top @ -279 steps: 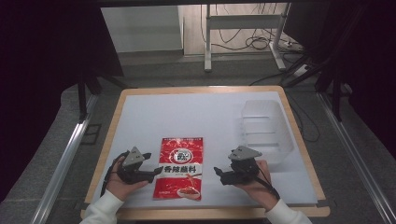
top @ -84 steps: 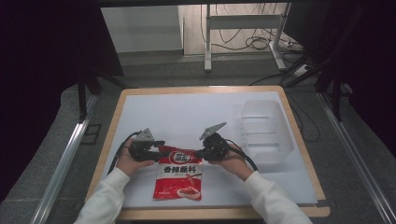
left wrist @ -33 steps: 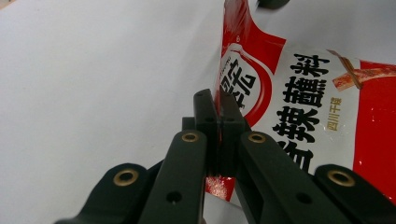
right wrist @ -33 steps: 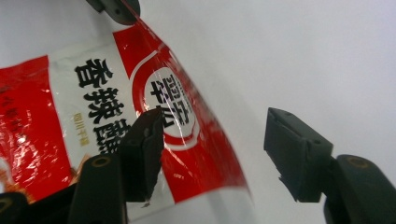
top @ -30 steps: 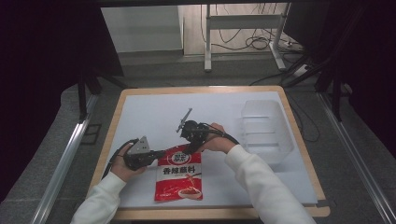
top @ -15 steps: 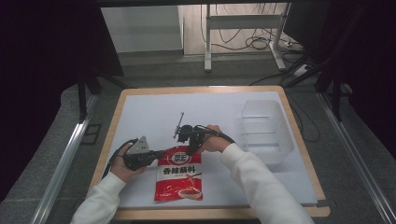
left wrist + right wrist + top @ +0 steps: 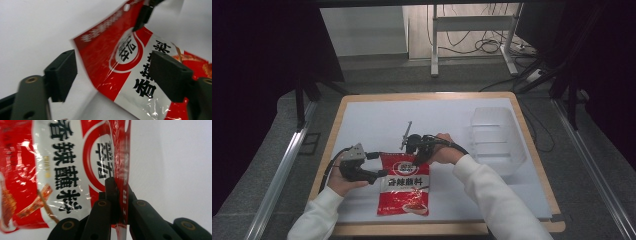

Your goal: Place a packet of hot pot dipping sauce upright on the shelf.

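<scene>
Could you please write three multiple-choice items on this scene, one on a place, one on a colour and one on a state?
1. Where on the table does the clear plastic bin stand?
A. at the right side of the white table
B. at its left side
C. on the packet

2. What is the main colour of the seasoning packet?
A. green
B. red
C. blue

3. How do the two tools stand?
A. both are open
B. both are shut
C. the right tool is shut on the packet's top edge and the left tool is open

Key: 1 A, the high view shows the bin by the right rim. 2 B, red with a white label panel. 3 C, the right gripper view shows its jaws pinching the edge; the left jaws stand wide apart.
</scene>
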### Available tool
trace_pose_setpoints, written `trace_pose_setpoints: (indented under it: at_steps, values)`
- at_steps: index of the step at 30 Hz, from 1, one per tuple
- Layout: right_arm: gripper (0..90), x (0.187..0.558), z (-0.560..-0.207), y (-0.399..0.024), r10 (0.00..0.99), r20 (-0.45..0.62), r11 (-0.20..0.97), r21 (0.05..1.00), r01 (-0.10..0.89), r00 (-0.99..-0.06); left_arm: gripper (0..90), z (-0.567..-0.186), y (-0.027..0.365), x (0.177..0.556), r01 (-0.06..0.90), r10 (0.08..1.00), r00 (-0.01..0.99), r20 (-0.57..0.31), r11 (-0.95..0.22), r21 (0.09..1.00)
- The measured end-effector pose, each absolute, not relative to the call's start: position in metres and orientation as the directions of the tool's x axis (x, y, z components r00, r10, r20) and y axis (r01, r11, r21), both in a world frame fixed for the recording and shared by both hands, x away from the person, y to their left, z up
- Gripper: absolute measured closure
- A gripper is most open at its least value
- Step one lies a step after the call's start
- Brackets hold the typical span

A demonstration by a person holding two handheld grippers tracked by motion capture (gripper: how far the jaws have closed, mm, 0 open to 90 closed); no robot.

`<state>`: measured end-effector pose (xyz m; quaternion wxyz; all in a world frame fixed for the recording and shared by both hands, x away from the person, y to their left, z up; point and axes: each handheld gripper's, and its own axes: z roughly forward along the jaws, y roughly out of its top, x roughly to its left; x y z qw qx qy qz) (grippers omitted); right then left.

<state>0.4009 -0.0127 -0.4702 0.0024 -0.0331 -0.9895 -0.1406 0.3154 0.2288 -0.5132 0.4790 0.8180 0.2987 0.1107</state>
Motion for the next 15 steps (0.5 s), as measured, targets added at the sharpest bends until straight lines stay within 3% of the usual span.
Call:
trace_pose_setpoints:
  at_steps: [8, 15]
  values:
    - [88.6, 0.388, -0.444, -0.031, 0.1, 0.013, 0.935, 0.339, 0.099, -0.995, 18.8, -0.529, 0.247, 0.301, 0.431, 0.618, 0.777, -0.12, -0.384, 0.817]
    - [88.8, 0.374, -0.417, -0.039, 0.116, 0.007, 0.918, 0.382, 0.11, -0.993, 18.8, -0.532, 0.24, 0.3, 0.433, 0.618, 0.778, -0.116, -0.393, 0.811]
